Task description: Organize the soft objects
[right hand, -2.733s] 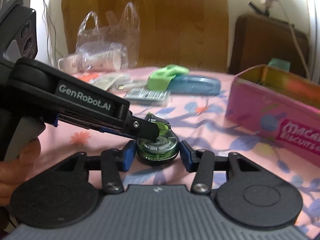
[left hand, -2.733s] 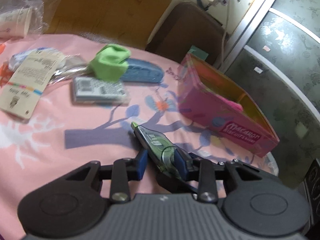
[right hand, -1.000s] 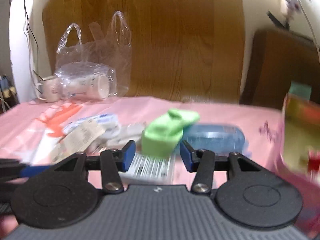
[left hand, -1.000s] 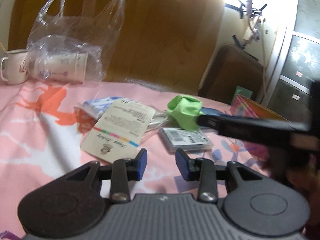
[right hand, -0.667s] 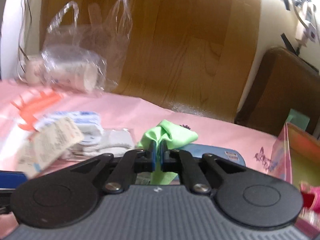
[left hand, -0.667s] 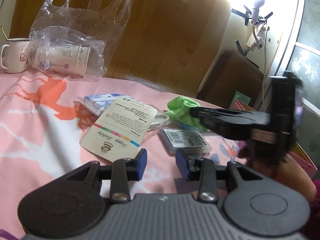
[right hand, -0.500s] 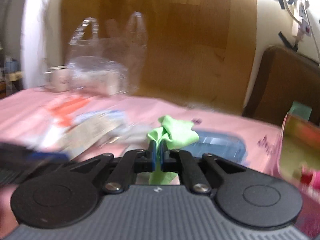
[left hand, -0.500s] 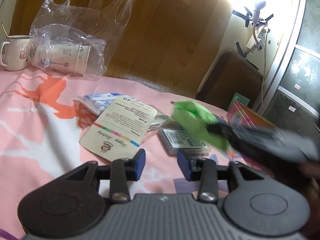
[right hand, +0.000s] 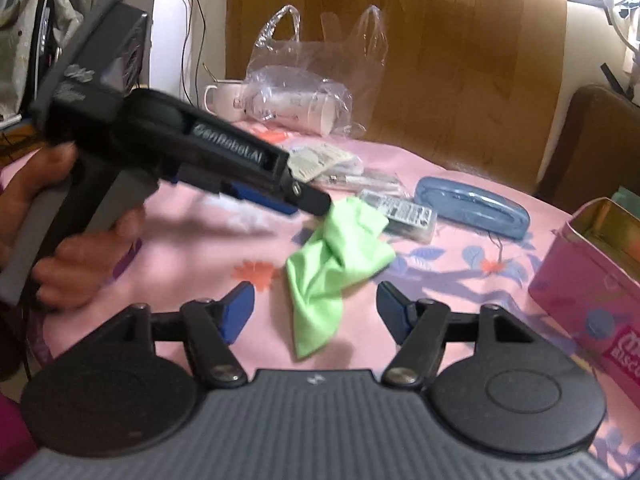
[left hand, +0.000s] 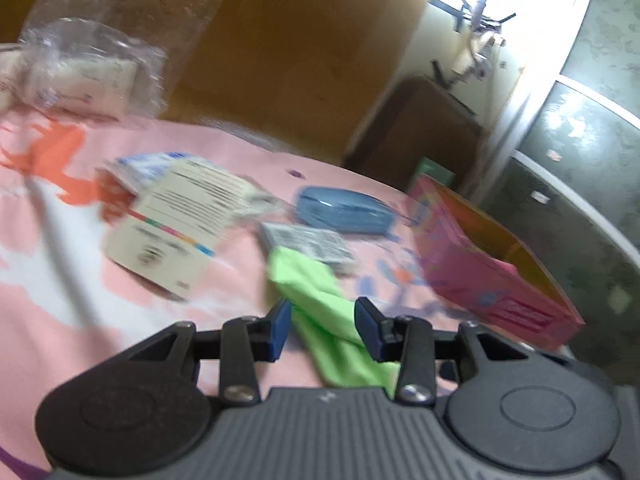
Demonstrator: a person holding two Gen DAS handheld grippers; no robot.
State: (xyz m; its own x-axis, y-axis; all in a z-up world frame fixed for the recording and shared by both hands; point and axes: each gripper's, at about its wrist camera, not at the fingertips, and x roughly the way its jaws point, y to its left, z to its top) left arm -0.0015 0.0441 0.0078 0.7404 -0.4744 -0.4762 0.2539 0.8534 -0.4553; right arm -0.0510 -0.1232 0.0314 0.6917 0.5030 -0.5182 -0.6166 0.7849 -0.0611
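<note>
Cloth (right hand: 340,256), green, lies crumpled on your pink tablecloth (right hand: 460,276) at table centre. Right gripper (right hand: 316,308) opening, clear of it at 6 o'clock. Left gripper (left hand: 322,326) opening, cloth between its pads; grip — cannot tell. Pink tin (right hand: 592,280) at 3 o'clock.

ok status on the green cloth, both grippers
Right gripper opening, empty. Left gripper opening, green cloth between its pads, grip unclear. Barcoded packet touches cloth's far edge.

A wooden panel (right hand: 440,60) backs the pink-clothed table (right hand: 440,280), beside a dark brown chair (left hand: 424,128) and bright window light.
</note>
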